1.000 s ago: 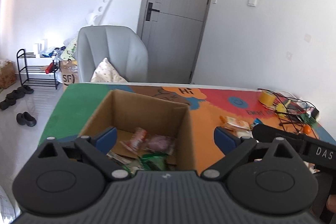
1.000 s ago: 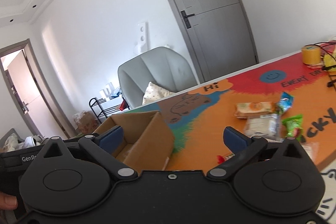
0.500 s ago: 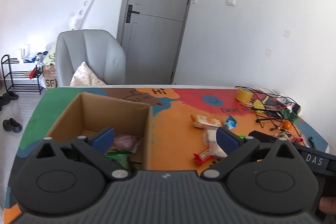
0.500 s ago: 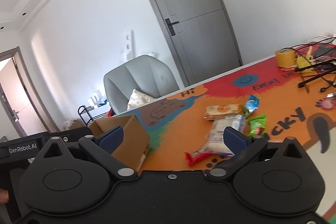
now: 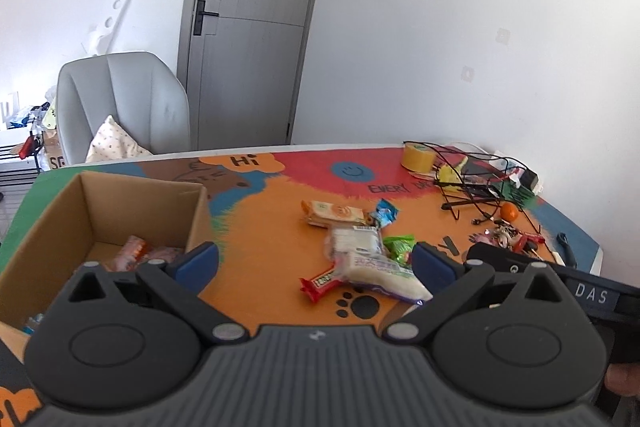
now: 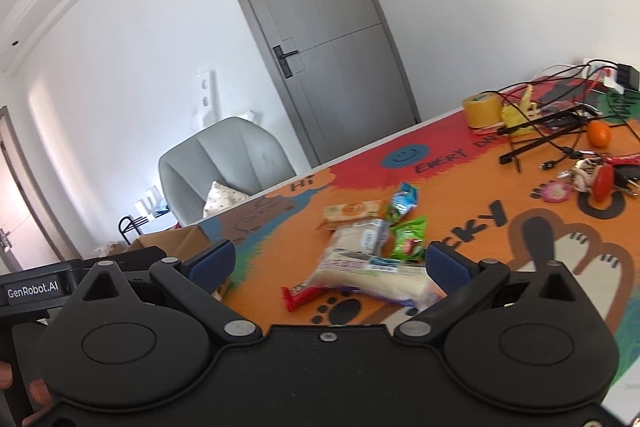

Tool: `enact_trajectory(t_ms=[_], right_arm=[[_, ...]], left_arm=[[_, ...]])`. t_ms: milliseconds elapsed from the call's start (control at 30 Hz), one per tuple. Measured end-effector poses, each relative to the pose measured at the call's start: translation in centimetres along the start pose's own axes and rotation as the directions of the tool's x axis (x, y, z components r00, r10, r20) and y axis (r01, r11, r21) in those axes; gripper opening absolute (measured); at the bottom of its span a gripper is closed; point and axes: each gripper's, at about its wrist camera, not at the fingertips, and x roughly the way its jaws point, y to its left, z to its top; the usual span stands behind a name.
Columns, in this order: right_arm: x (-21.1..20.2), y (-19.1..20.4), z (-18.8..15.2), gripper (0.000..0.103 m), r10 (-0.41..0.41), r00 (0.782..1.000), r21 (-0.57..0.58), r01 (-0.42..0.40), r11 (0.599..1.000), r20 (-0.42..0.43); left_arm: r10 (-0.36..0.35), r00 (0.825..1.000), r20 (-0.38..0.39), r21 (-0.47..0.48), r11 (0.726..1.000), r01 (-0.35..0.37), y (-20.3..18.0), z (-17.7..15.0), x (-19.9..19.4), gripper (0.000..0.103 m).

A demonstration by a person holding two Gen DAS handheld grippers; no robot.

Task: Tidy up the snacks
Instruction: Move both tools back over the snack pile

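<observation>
Several snack packets lie in a loose pile on the colourful table mat: a clear white pack (image 5: 376, 269) (image 6: 368, 277), a red bar (image 5: 320, 281) (image 6: 298, 295), a green packet (image 5: 398, 247) (image 6: 408, 237), an orange biscuit pack (image 5: 334, 213) (image 6: 352, 211) and a blue packet (image 5: 384, 213) (image 6: 404, 197). An open cardboard box (image 5: 56, 215) (image 6: 176, 239) at the left holds a few snacks (image 5: 136, 253). My left gripper (image 5: 316, 261) is open and empty, above the mat between box and pile. My right gripper (image 6: 330, 263) is open and empty, right in front of the pile.
At the table's far right lie a yellow tape roll (image 5: 416, 157) (image 6: 482, 111), tangled black cables (image 5: 476, 183) (image 6: 552, 135), an orange fruit (image 5: 510, 213) (image 6: 599, 133) and keys (image 6: 592, 175). A grey chair (image 5: 120, 107) stands behind the table by a door (image 5: 256, 27).
Both grippers have swung right, away from the box toward the snack pile. The pile now sits between the right gripper's fingers in its view. Both stayed open.
</observation>
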Motion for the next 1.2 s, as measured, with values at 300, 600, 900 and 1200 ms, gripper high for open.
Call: enact_trajectory(t_ms=[300, 600, 900, 1200], right_arm=[[-0.5, -2.2, -0.2, 0.103, -0.038, 0.999, 0.019, 0.039, 0.999, -0.003], [0.3, -3.9, -0.7, 0.103, -0.062, 0.998, 0.034, 0.062, 0.997, -0.027], [2.0, -5.5, -1.4, 0.103, -0.073, 0.996, 0.046, 0.075, 0.996, -0.059], [4.2, -6.6, -1.9, 0.102, -0.063, 0.995, 0.041, 0.066, 0.997, -0.080]], left_arm=[[-0.032, 0.999, -0.011, -0.001, 0.999, 0.032, -1.6, -0.2, 1.5, 0.102], [-0.030, 0.998, -0.053, -0.006, 1.000, 0.030, -2.2, -0.7, 3.7, 0.102], [-0.030, 0.996, -0.082, -0.007, 1.000, 0.030, -2.2, -1.5, 6.3, 0.100], [0.006, 0.990, -0.143, 0.004, 1.000, -0.006, -1.9, -2.4, 9.9, 0.093]])
